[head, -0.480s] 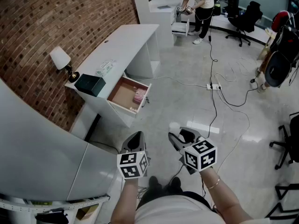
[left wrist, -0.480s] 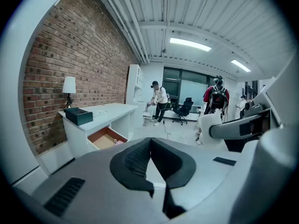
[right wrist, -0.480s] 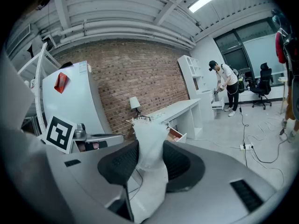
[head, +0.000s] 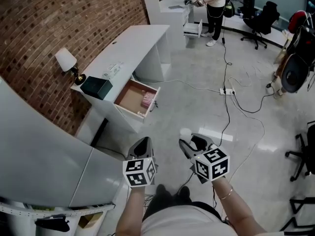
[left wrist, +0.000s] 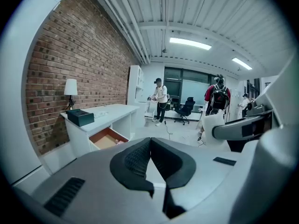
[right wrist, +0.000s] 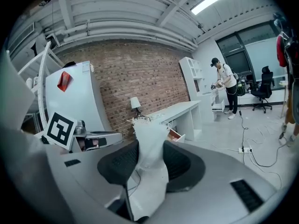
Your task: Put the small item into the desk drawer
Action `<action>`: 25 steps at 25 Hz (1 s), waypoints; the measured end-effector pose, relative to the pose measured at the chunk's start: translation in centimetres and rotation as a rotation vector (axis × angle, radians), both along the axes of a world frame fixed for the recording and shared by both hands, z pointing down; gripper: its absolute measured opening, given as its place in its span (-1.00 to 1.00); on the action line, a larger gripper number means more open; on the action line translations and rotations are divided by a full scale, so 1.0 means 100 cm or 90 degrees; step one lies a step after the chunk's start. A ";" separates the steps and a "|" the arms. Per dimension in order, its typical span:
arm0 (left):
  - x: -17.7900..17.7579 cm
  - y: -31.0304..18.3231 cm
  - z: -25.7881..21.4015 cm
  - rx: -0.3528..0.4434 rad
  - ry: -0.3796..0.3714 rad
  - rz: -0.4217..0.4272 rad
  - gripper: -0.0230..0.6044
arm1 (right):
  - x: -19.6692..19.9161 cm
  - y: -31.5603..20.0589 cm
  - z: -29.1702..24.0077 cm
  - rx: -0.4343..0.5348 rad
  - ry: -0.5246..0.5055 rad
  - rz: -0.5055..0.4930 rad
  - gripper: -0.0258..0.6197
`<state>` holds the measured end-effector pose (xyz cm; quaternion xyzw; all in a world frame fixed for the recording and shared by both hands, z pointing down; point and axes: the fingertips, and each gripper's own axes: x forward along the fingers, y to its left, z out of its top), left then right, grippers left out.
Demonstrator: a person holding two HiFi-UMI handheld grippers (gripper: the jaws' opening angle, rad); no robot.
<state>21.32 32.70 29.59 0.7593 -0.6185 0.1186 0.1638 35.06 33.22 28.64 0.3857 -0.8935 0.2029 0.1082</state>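
A white desk (head: 133, 45) stands along the brick wall, and its drawer (head: 129, 98) is pulled open with a pink thing (head: 147, 101) lying inside. Both grippers hover over the floor well short of the desk. My right gripper (head: 189, 144) is shut on a small white frayed cloth-like item (right wrist: 149, 143), which sticks up between the pads and shows as a white tip (head: 185, 132) from the head. My left gripper (head: 143, 144) is shut with nothing in it, its pads meeting in the left gripper view (left wrist: 149, 146). The open drawer (left wrist: 106, 138) lies far ahead of it.
On the desk sit a dark box (head: 96, 88), a small lamp (head: 66, 61) and a clear packet (head: 112, 71). A power strip (head: 227, 91) and cables cross the floor. A large white curved panel (head: 39, 151) fills the left. A person (head: 210, 4) works at the far cabinet.
Both grippers have held almost still. The head view has shifted slightly, and the person at the back has raised their hands to the cabinet.
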 end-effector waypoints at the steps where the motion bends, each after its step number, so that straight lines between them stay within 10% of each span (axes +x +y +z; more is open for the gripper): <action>1: 0.000 0.001 0.000 0.001 -0.001 -0.001 -0.86 | 0.000 0.001 0.001 0.000 0.003 -0.002 -0.39; 25: -0.072 -0.103 0.021 -0.016 0.007 -0.044 -0.86 | -0.056 -0.111 0.024 -0.025 0.030 -0.008 -0.39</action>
